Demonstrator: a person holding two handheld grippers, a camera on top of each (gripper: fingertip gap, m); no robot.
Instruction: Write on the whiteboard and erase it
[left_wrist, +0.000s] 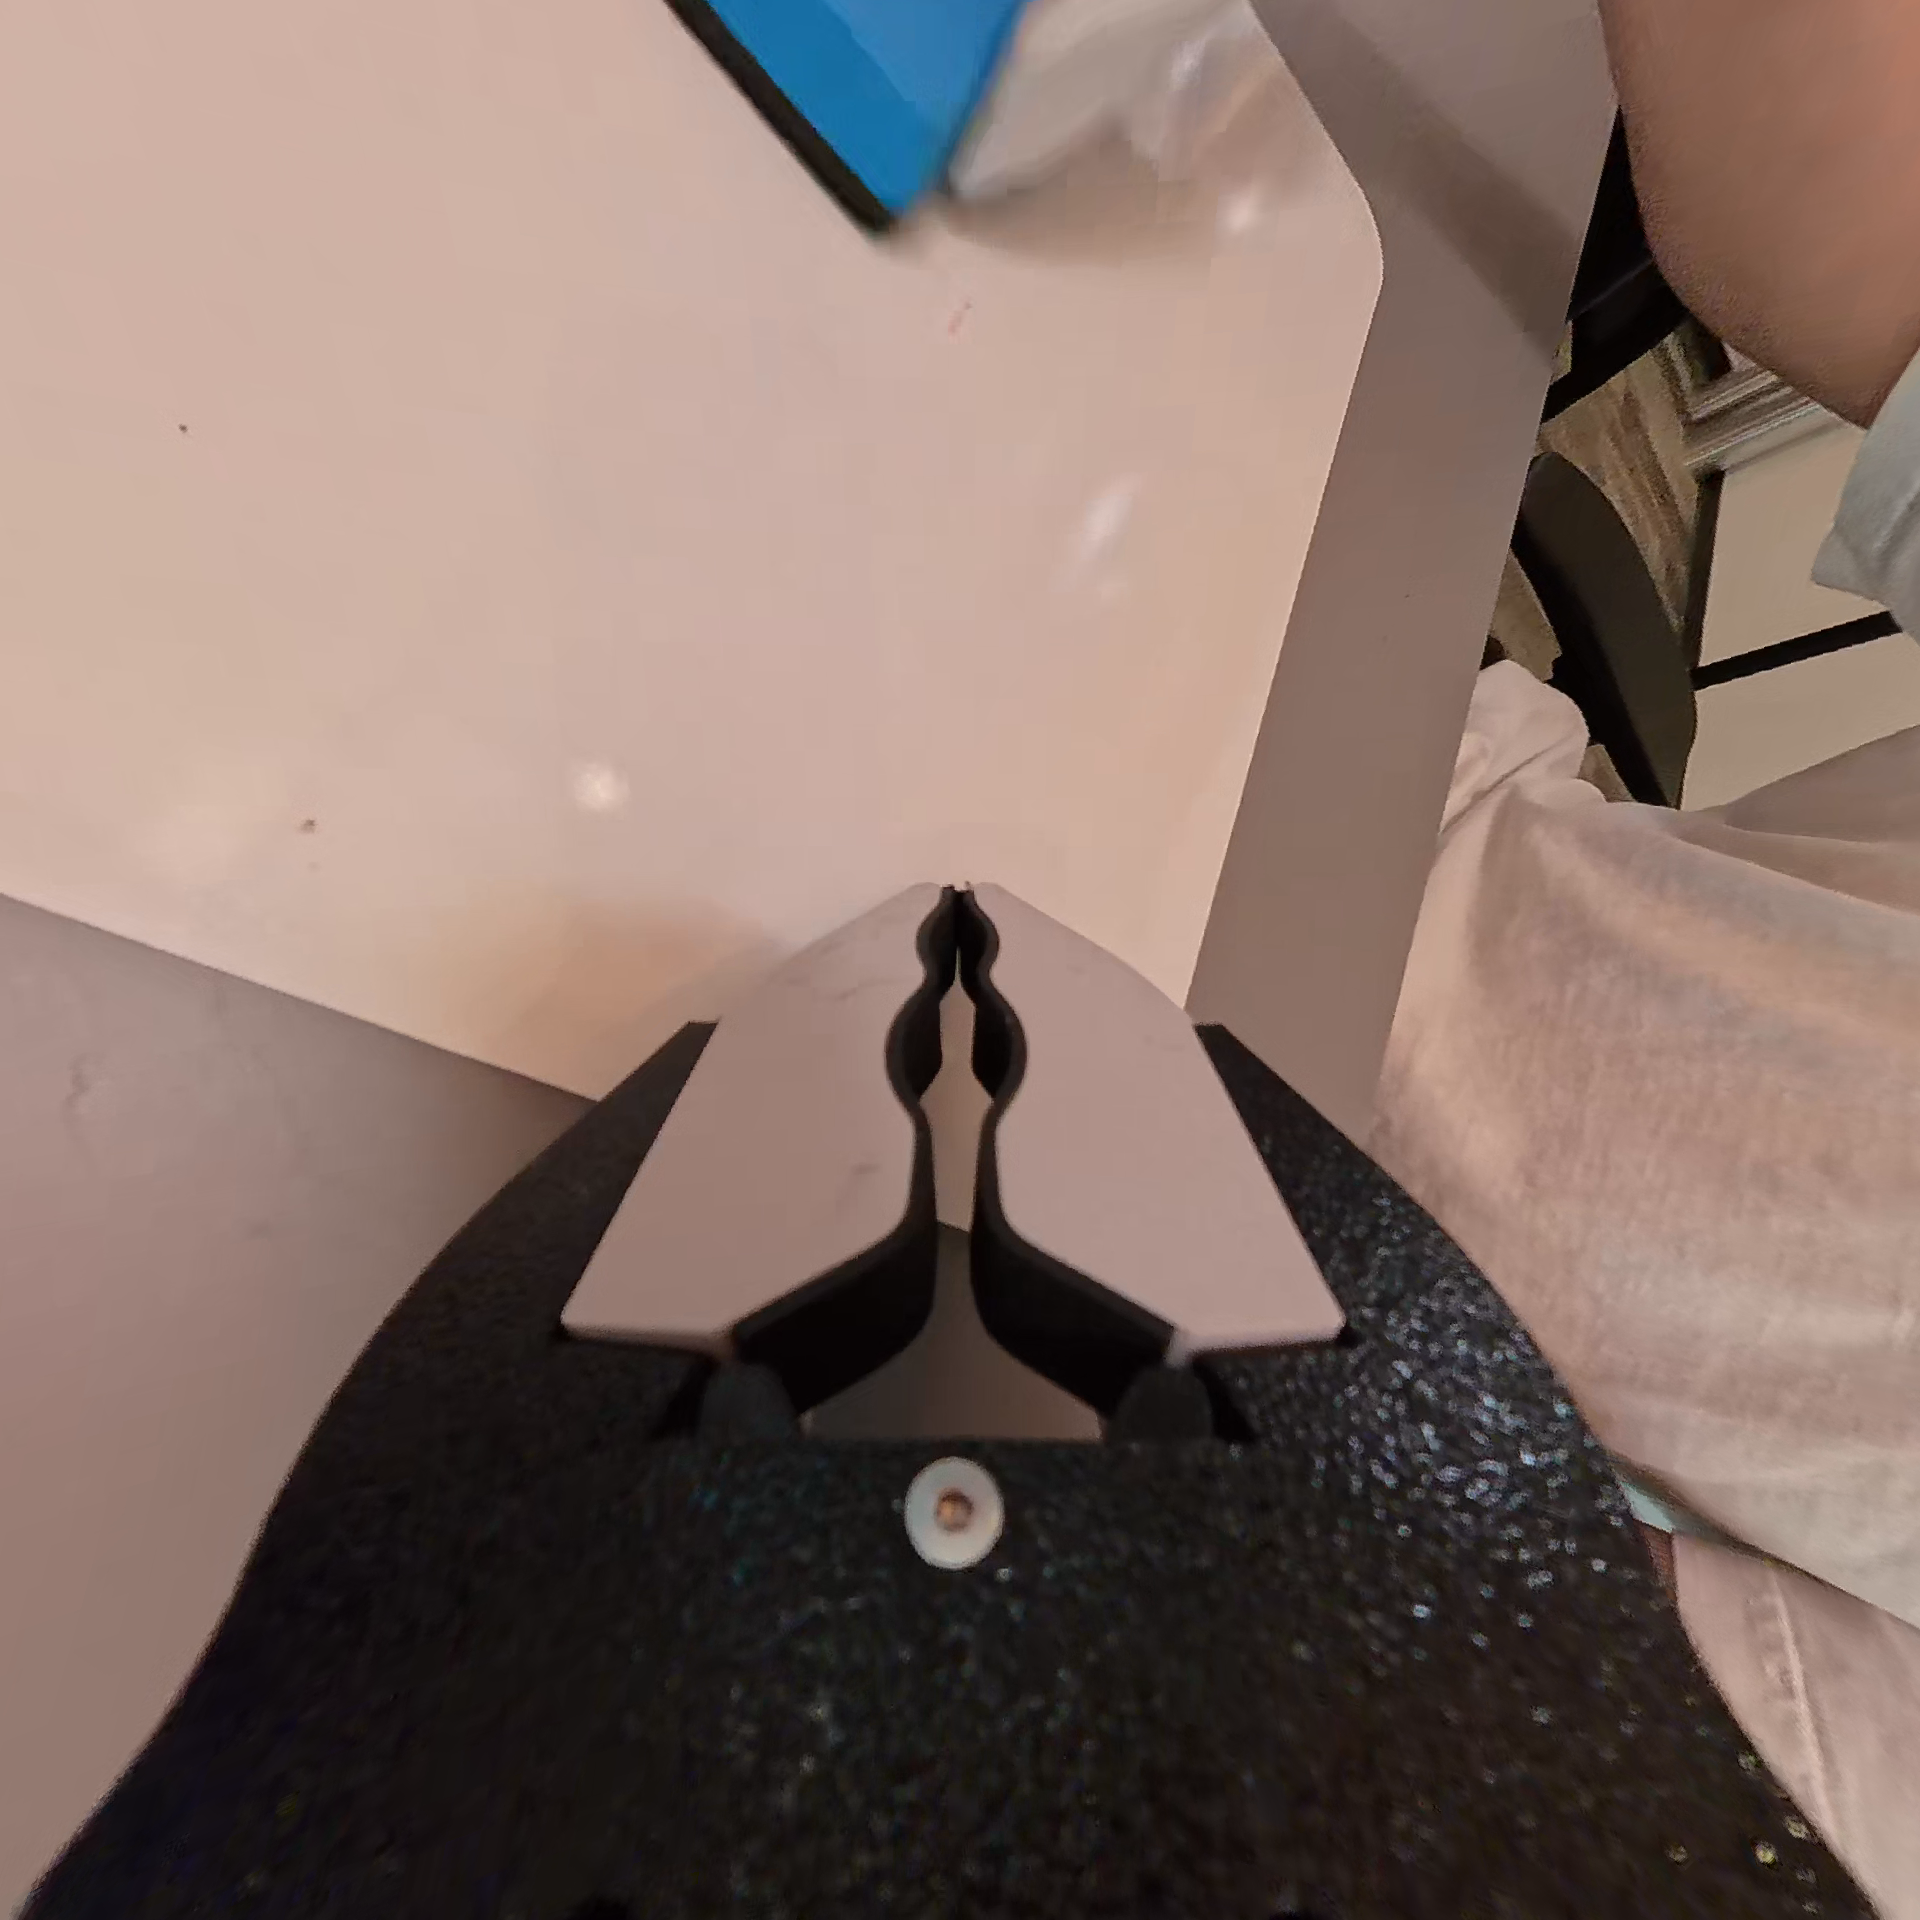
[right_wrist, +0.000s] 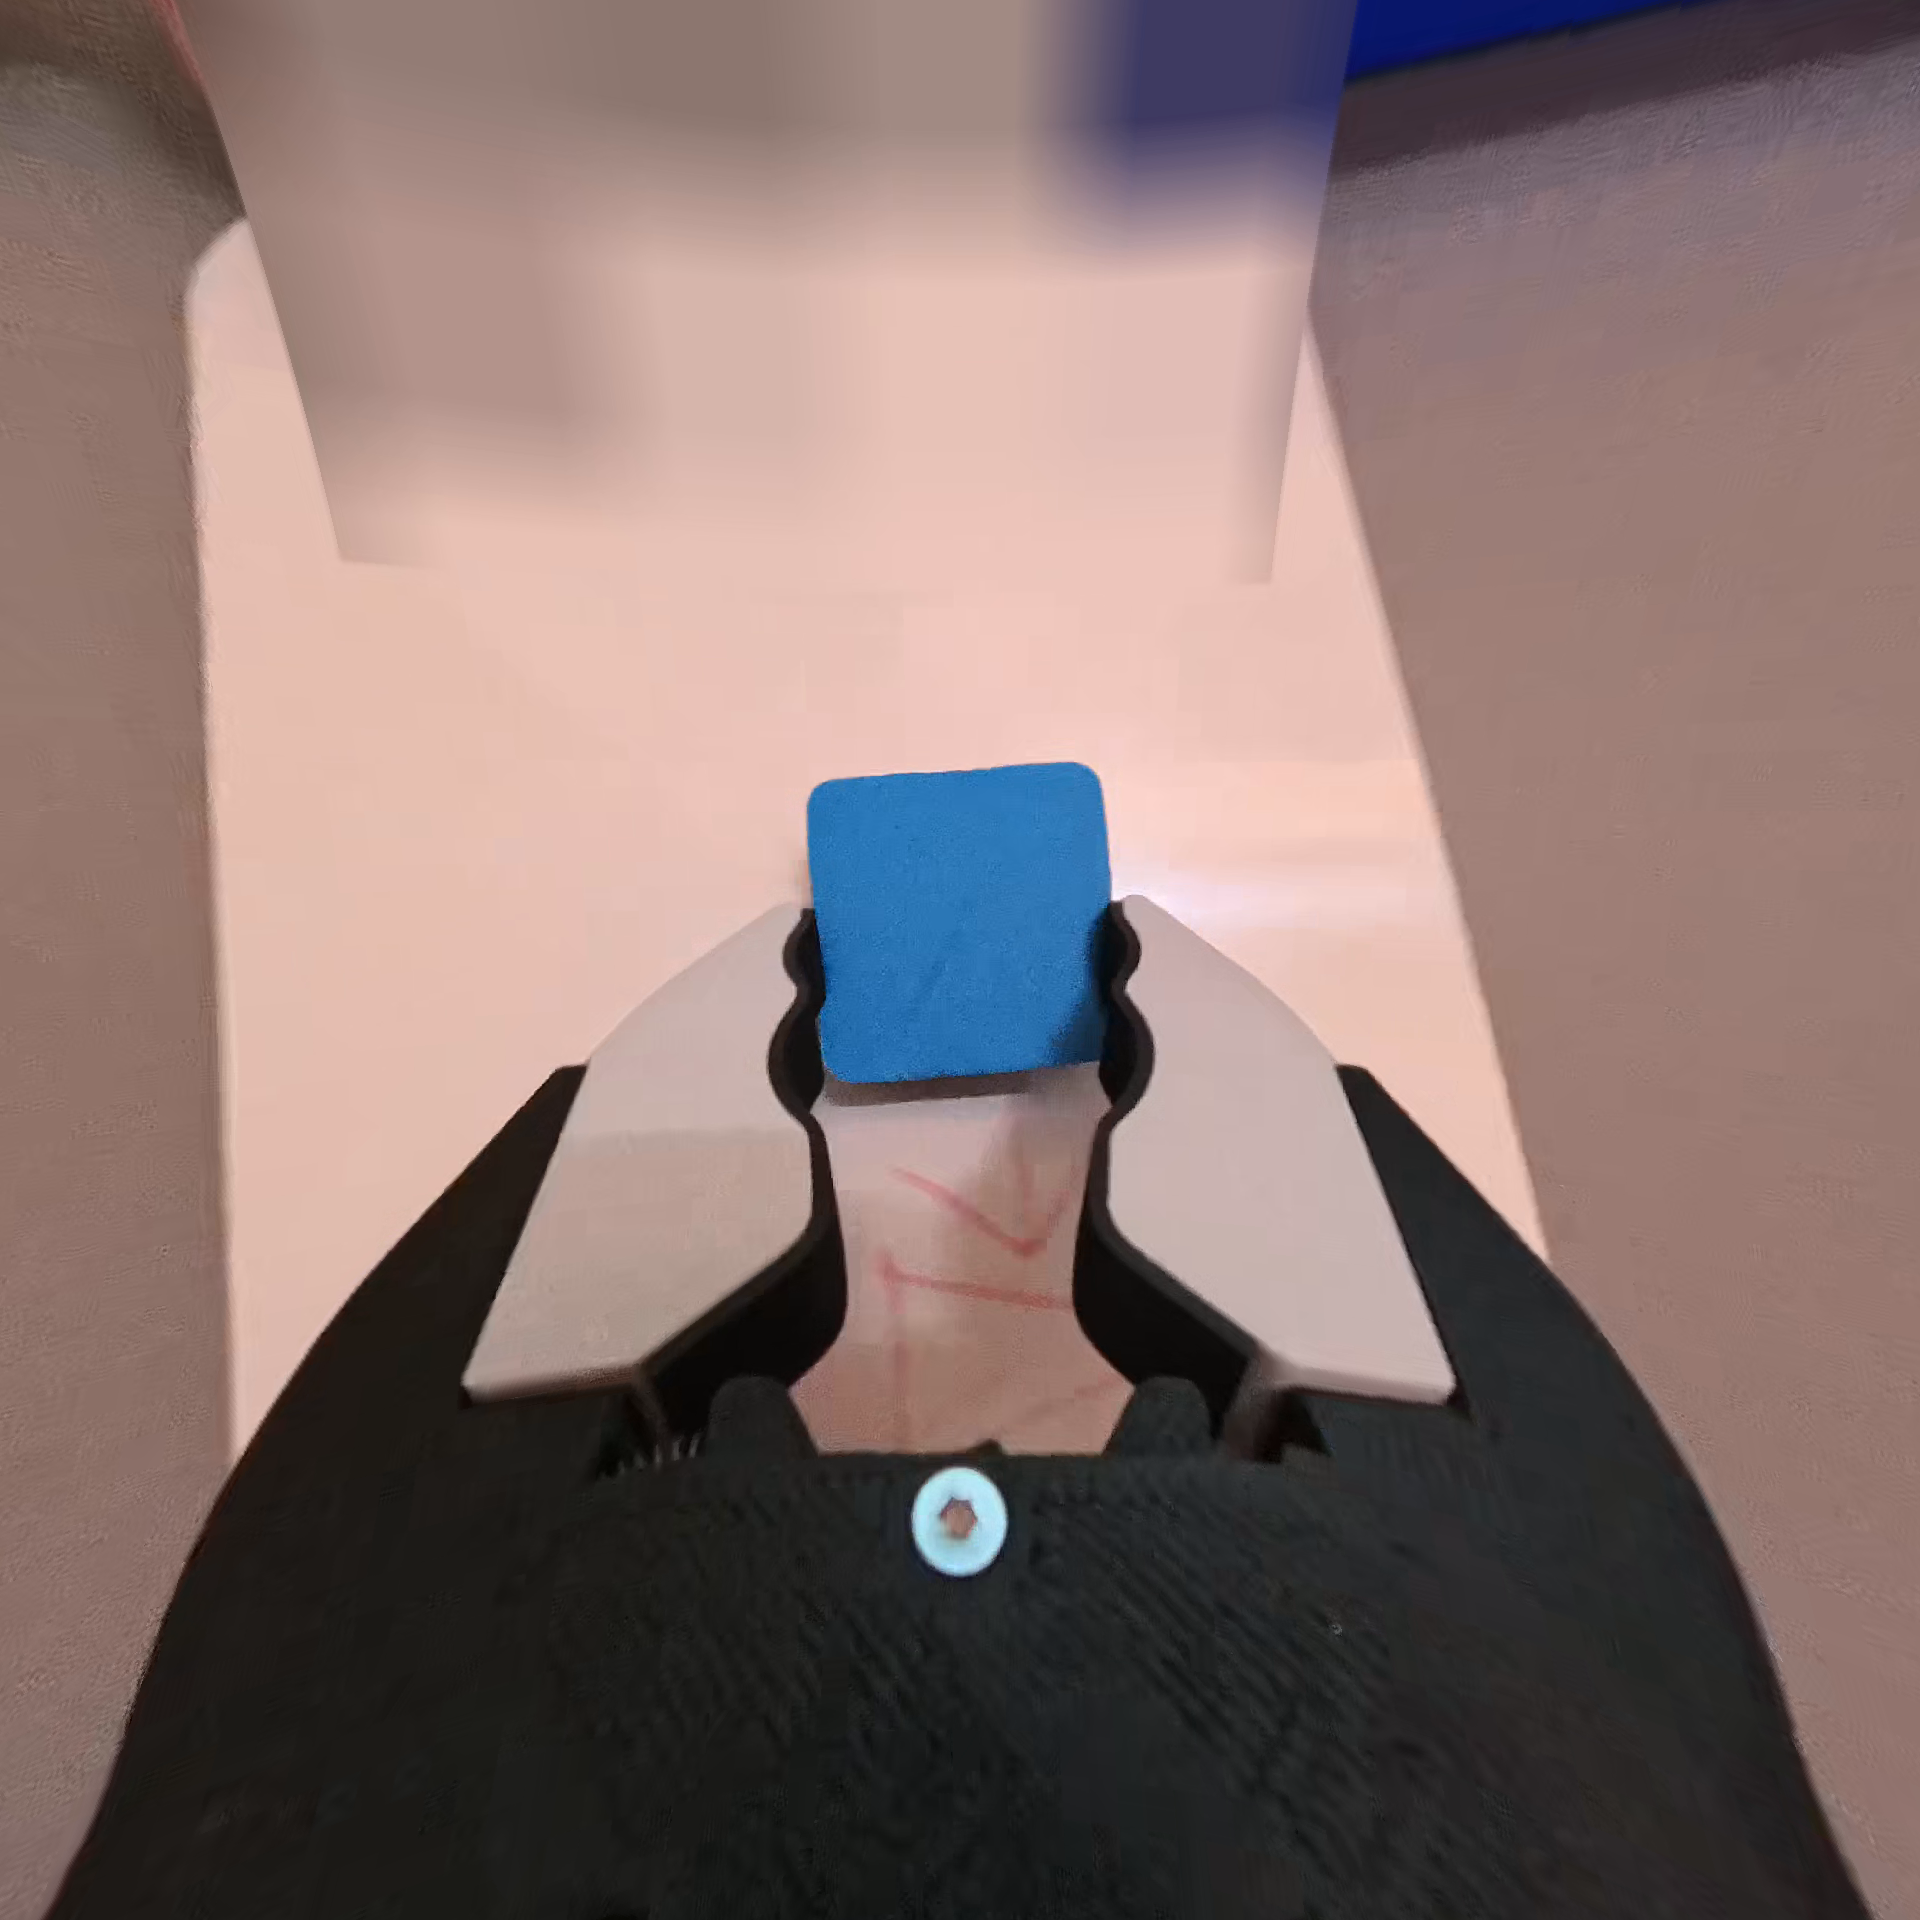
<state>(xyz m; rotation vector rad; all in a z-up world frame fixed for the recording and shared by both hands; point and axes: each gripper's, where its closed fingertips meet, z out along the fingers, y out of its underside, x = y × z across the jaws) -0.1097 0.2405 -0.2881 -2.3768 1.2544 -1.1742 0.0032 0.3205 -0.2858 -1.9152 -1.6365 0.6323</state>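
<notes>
Whiteboard (right_wrist: 727, 675) lies flat on the desk (right_wrist: 94, 831), pale and glossy, its long axis running straight away from the right wrist camera, with a rounded far-left corner showing and the desk's grey-brown top visible along both its sides. The right tongs (right_wrist: 961, 977) are clamped on a blue eraser (right_wrist: 956, 914), a squarish foam block with rounded corners, gripped by its two side faces between the wavy black pads (right_wrist: 795, 997); its blue top faces the camera and its far end juts past the fingertips, pointing along the board's length. Whether the eraser's underside touches the board cannot be told from this view. Between the open shanks of the right tongs, nearer the camera than the eraser, faint red marker strokes (right_wrist: 977, 1247) show on the board surface. In the left wrist view the left tongs (left_wrist: 956, 904) are pressed fully together with nothing between them, their tips low over the board's near edge (left_wrist: 468, 997), close to its rounded corner (left_wrist: 1361, 229). The eraser (left_wrist: 862, 94) appears at the top of that view, tilted and blurred, well apart from the left tongs. To the right, past the desk edge, are a person's forearm (left_wrist: 1766, 208) and light clothing (left_wrist: 1662, 1143)
</notes>
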